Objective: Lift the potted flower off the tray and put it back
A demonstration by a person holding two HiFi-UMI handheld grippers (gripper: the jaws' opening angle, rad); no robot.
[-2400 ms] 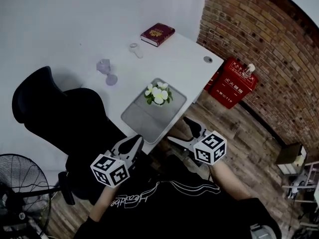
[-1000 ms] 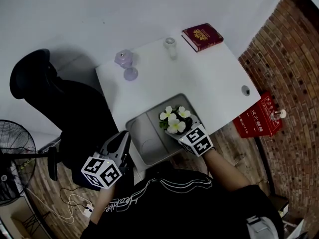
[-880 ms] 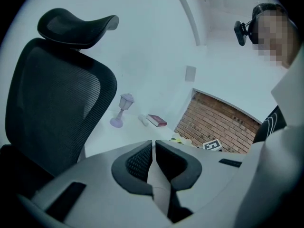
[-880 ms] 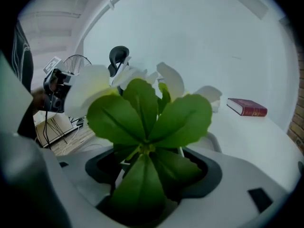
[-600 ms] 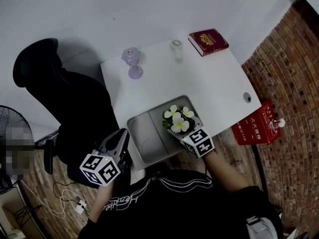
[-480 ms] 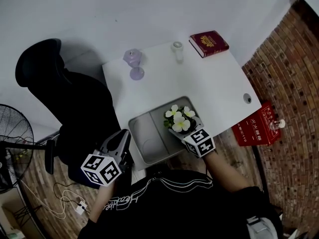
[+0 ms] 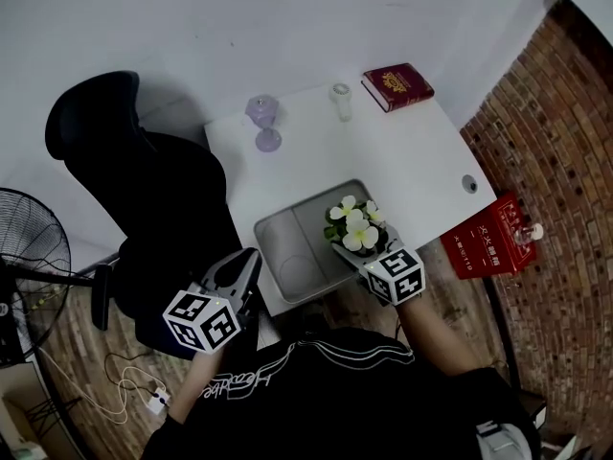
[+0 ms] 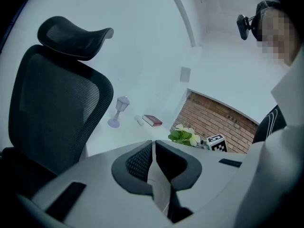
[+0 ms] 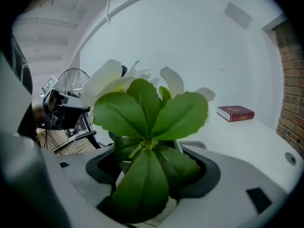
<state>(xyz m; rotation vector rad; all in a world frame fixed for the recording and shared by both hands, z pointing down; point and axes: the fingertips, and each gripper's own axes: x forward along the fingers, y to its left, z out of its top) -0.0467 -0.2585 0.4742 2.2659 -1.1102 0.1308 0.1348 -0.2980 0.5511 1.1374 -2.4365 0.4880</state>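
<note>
One-handed, pinching the potted flower (image 7: 354, 228) by its pot in the right gripper (image 9: 151, 174), with jaws just closing round it under the leaves, holding it over the right end of the tray (image 7: 275, 222), and carrying the left gripper (image 7: 249, 264) pressed together, empty, off to the side, likely for clearance.

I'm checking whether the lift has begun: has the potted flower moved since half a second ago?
Yes. The potted flower appears to have risen a little: in the head view its blooms now look larger and sit closer to the right rim of the tray.

Upright potted flower (image 7: 353, 230) over grey tray (image 7: 295, 238)
</note>
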